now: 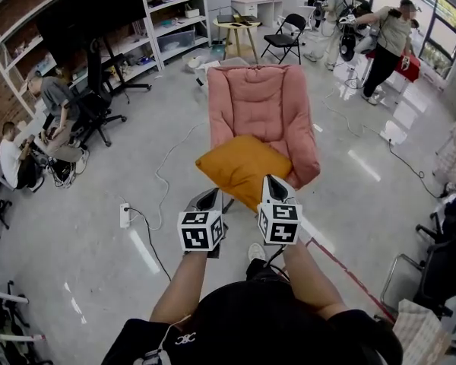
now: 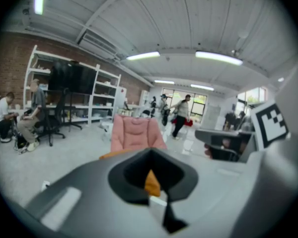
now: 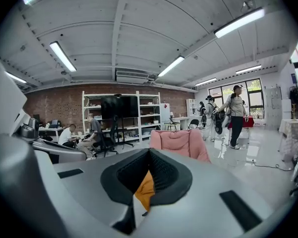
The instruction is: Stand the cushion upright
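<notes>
Cushion [image 1: 239, 166]: lying flat on near edge of armchair [image 1: 260, 97] seat.
Left gripper [image 1: 210, 196]: jaws narrow, pinching near-left edge.
Right gripper [image 1: 272, 182]: jaws narrow, pinching near edge.
Next move: probably near edge raised, tipped far.

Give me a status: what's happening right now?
Both shut on orange cushion: left hand-held gripper, right hand-held gripper. Cushion lying on pink armchair, not yet upright. Nothing in the way.
</notes>
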Demonstrator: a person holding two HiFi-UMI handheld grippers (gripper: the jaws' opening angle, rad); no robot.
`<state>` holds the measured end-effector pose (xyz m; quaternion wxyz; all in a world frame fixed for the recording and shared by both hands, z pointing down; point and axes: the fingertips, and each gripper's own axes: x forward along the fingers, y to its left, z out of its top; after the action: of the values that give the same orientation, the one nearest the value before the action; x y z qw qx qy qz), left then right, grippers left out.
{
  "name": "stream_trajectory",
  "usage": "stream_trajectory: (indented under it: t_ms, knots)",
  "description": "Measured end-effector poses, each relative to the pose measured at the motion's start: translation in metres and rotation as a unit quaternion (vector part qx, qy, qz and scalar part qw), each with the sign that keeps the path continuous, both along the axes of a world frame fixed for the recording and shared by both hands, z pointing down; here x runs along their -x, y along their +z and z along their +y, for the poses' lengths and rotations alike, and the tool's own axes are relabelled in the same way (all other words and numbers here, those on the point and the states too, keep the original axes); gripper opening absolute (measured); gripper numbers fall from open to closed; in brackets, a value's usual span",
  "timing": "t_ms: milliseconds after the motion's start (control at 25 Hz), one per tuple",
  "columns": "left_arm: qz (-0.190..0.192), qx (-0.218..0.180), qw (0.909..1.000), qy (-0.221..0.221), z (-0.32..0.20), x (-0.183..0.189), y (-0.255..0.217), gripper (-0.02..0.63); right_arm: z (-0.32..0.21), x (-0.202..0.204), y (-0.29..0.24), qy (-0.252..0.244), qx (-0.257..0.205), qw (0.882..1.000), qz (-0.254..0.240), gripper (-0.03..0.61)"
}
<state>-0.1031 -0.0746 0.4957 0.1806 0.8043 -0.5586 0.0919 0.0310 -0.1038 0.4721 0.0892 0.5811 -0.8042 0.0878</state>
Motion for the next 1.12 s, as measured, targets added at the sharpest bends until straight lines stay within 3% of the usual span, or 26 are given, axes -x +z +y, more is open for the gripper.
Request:
stream_trajectory:
  t_ms: [280, 760, 1120]
  knots:
    - [-0.010, 0.015, 0.9998, 0.006, -0.039, -0.016, 0.009, -0.003, -0.038, -0.011, 0.012, -0.002, 0.018, 1.000, -0.006, -0.003]
    - [-0.011, 0.004, 0.9998, -0.015, -0.166, -0.052, -0.014, -0.003, -0.159, -0.034, 0.006, -0.046, 0.022, 0.999, 0.007, -0.003]
    - [-0.008, 0.013, 0.9994, -0.031, -0.208, -0.044, -0.008, -0.002, -0.209, -0.025, 0.029, -0.083, 0.043, 0.995, 0.032, -0.003]
